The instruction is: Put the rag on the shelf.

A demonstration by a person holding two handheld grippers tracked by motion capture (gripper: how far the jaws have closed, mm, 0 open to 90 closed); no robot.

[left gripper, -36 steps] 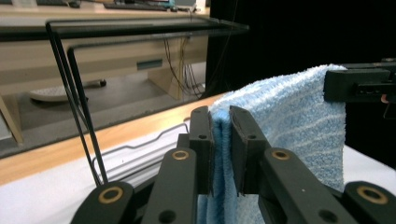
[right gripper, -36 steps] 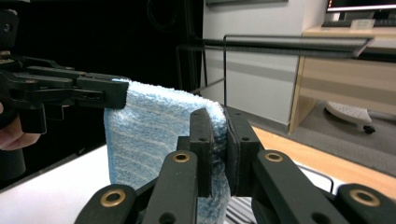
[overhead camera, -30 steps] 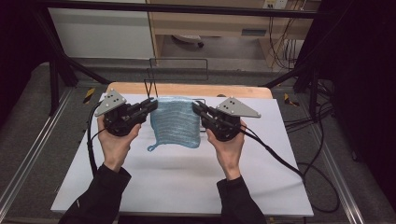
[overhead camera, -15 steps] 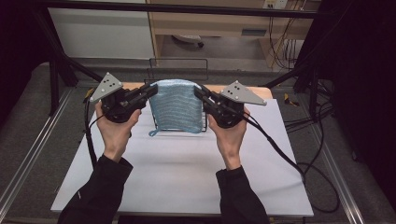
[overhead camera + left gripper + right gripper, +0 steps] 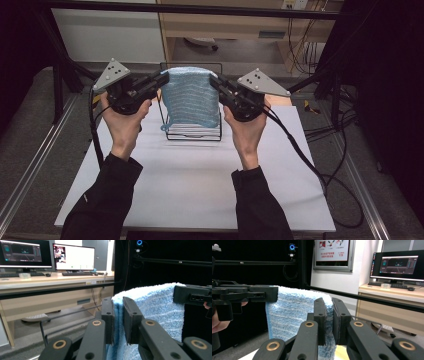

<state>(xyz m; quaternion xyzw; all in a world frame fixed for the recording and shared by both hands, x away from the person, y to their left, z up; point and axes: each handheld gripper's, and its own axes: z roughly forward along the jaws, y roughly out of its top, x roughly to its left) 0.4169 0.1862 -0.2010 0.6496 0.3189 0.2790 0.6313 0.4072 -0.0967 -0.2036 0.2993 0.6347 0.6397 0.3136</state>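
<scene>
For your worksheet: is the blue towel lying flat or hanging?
Hanging: both grippers, left and right, pinch the towel's top corners above the table.

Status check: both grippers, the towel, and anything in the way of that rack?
Left gripper and right gripper each shut on a top corner of the blue towel. Towel hangs spread above the black wire rack. Nothing between them.

Your towel hides most of the wire rack behind it, leaving just its base showing.
</scene>
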